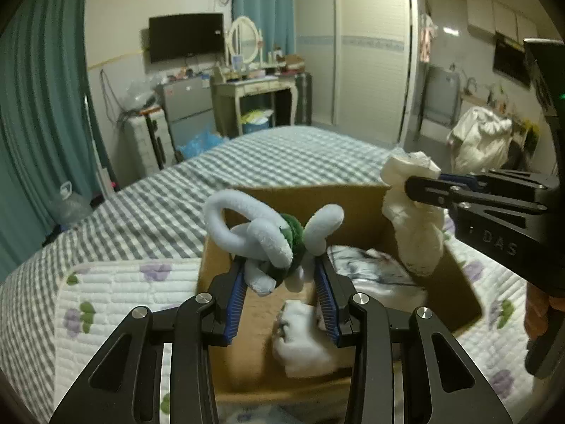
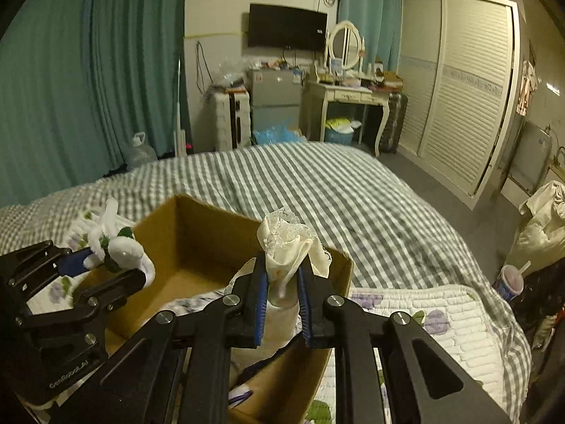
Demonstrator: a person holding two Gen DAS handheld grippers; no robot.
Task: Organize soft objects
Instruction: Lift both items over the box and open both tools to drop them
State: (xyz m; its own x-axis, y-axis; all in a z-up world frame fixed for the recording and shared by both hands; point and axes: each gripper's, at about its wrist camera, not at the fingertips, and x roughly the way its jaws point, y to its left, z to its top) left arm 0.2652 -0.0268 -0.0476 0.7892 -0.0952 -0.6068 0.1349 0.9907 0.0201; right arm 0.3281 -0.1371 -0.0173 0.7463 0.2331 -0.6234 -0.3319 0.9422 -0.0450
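Observation:
An open cardboard box (image 1: pixel 303 198) stands on the bed; it also shows in the right wrist view (image 2: pixel 197 226). My left gripper (image 1: pixel 280 265) is shut on a pale blue and green plush toy (image 1: pixel 261 236) held above the box; the toy also shows in the right wrist view (image 2: pixel 120 251). My right gripper (image 2: pixel 282 275) is shut on a cream lace cloth (image 2: pixel 289 243), held over the box's right side; the cloth also shows in the left wrist view (image 1: pixel 413 219). White and patterned soft items (image 1: pixel 303 339) lie inside the box.
The box sits on a white quilted pad with purple flowers (image 1: pixel 106 300) over a grey checked bedspread (image 1: pixel 247 162). Behind the bed are a dressing table (image 1: pixel 247 88), a wardrobe (image 1: pixel 353 46) and teal curtains (image 1: pixel 39 106). A drink cup (image 2: pixel 508 281) stands at the right.

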